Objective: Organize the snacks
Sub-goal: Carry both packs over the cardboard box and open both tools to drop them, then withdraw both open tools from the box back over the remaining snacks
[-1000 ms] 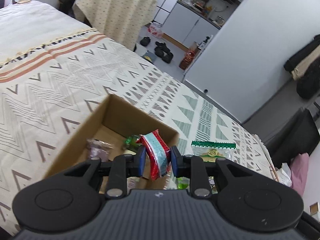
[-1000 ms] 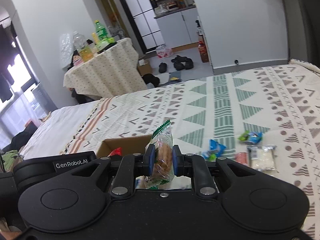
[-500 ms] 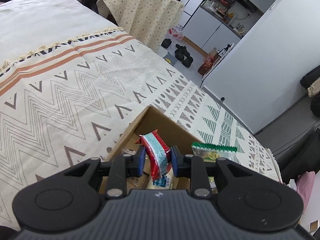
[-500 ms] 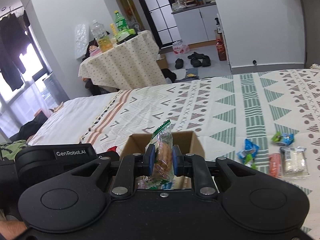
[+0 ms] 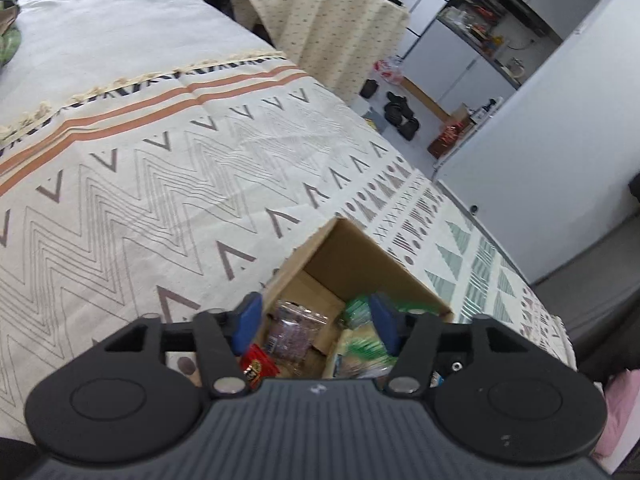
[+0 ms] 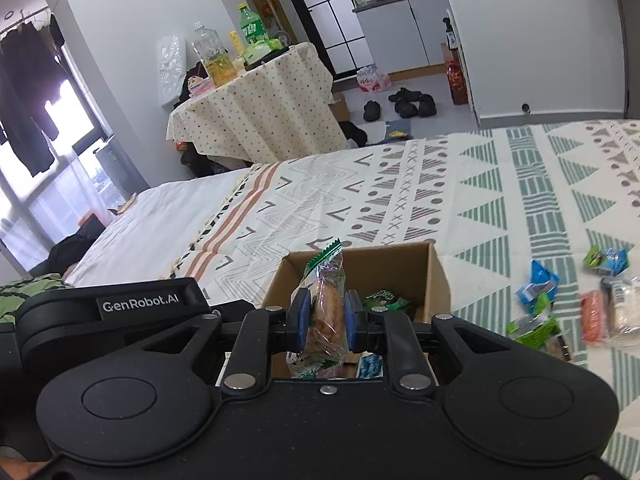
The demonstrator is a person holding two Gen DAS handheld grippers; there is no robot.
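Observation:
An open cardboard box (image 5: 352, 252) sits on the patterned bedspread and holds several snack packets. My left gripper (image 5: 316, 320) is open and empty right above the box; a red packet (image 5: 258, 364) lies in the box below its left finger. My right gripper (image 6: 324, 316) is shut on a clear green-edged bread packet (image 6: 326, 308) and holds it over the same box (image 6: 434, 276). Several loose snacks (image 6: 560, 304) lie on the bedspread to the right of the box.
The bedspread (image 5: 160, 184) stretches wide to the left of the box. The left gripper's body (image 6: 104, 320) sits close on the left in the right wrist view. A cloth-covered table with bottles (image 6: 256, 104) stands beyond the bed.
My left gripper has opened and let go of the red packet, which now lies in the box. My right gripper has moved closer over the box with the bread packet.

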